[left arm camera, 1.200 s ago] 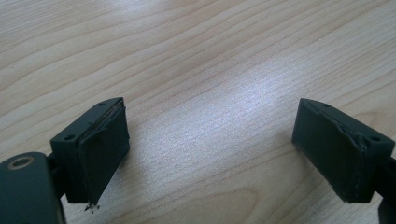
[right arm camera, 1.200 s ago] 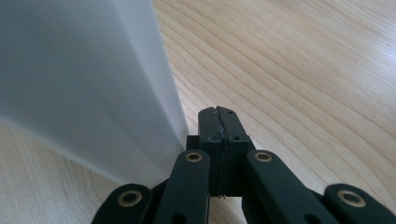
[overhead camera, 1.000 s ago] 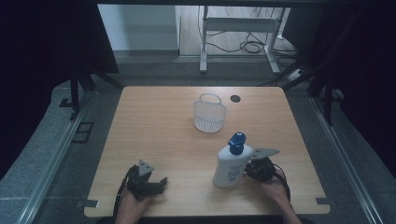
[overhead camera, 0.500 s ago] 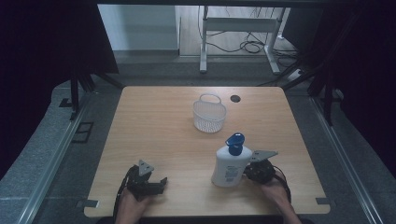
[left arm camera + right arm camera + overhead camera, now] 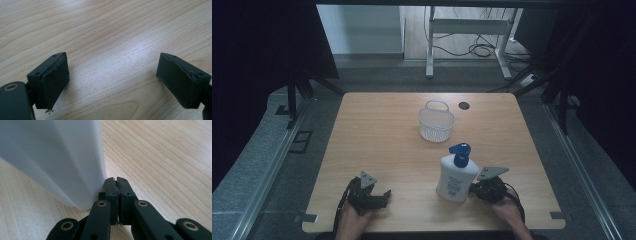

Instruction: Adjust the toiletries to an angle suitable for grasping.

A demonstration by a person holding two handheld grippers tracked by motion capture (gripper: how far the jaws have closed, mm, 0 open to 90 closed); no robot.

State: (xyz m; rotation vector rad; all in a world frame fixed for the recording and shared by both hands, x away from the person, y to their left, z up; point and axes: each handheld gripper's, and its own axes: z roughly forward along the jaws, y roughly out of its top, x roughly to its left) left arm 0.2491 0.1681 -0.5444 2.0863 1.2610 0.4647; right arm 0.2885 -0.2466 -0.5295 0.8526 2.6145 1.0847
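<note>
Right claw (image 5: 117, 182): jaws pressed fully together, nothing between; black, angular, tips against the lower side of the bottle (image 5: 457, 175). Bottle: white plastic, smooth, flat-sided, rounded shoulders, blue pump top, printed label; upright on the counter (image 5: 377, 135), near front edge, right of centre. Left claw (image 5: 112, 80): jaws spread wide, empty, worn rubbery pads, low over bare wood at front left, well apart from bottle. Counter: pale wood-grain laminate, dark round hole at far edge. Basket (image 5: 436, 121): white mesh, round, looped handle, behind the bottle toward far side, apart from it.
</note>
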